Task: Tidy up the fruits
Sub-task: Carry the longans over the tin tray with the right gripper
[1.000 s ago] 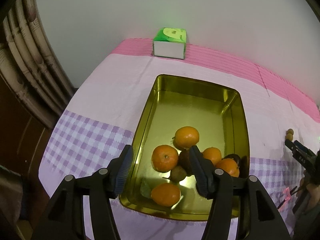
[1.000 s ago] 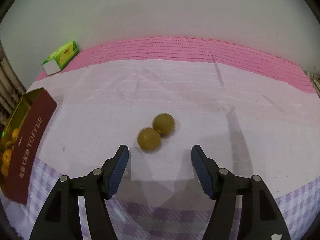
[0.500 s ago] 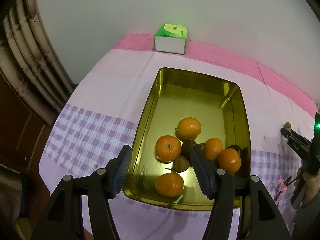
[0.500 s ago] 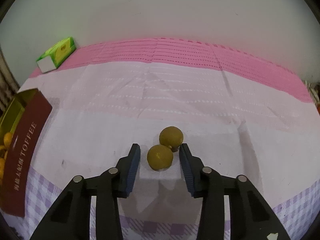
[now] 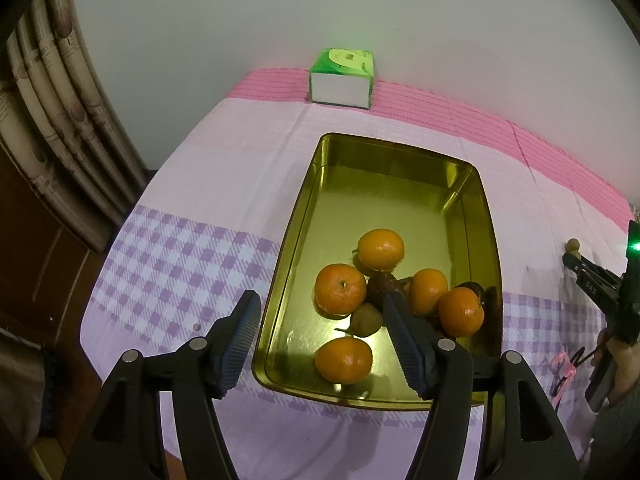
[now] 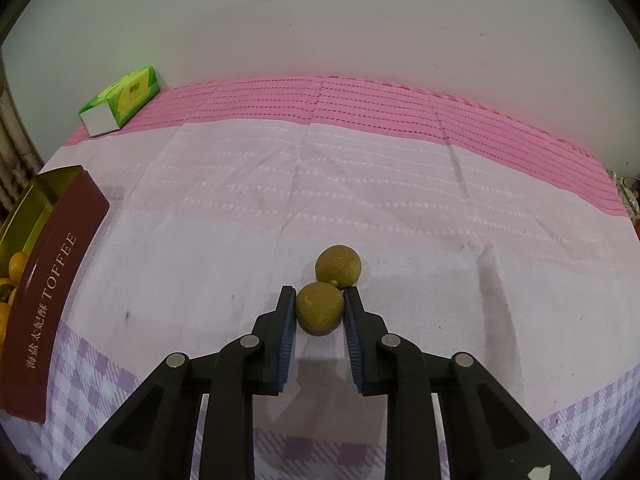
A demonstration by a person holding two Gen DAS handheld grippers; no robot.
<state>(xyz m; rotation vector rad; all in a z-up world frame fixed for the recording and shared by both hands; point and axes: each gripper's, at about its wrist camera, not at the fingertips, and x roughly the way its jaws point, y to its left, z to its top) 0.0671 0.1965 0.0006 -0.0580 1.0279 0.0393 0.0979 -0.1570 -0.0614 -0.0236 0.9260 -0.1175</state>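
A gold tin (image 5: 400, 152) holds several oranges (image 5: 340, 288), a small greenish-brown fruit (image 5: 366, 320) and a dark fruit (image 5: 380, 286). My left gripper (image 5: 320, 298) hovers above the tin's near end. Its jaws are opening and its pads touch nothing. On the pale cloth to the right, my right gripper (image 6: 320, 294) is shut on the nearer of two olive-green round fruits (image 6: 320, 308). The second fruit (image 6: 338, 266) rests against it just beyond the fingertips. In the right wrist view the tin's dark red wall (image 6: 52, 280) stands at the far left.
A green tissue box (image 5: 342, 76) sits by the back wall on the pink stripe. A curtain (image 5: 52, 120) and the table's edge lie left of the tin. A person's hand (image 5: 616, 368) holds the right gripper, with a small pink thing (image 5: 564, 364) beside it.
My right gripper moved forward and its jaws closed around the nearer green fruit. The left jaws spread a little wider, and the tin sits slightly farther off in the left view.
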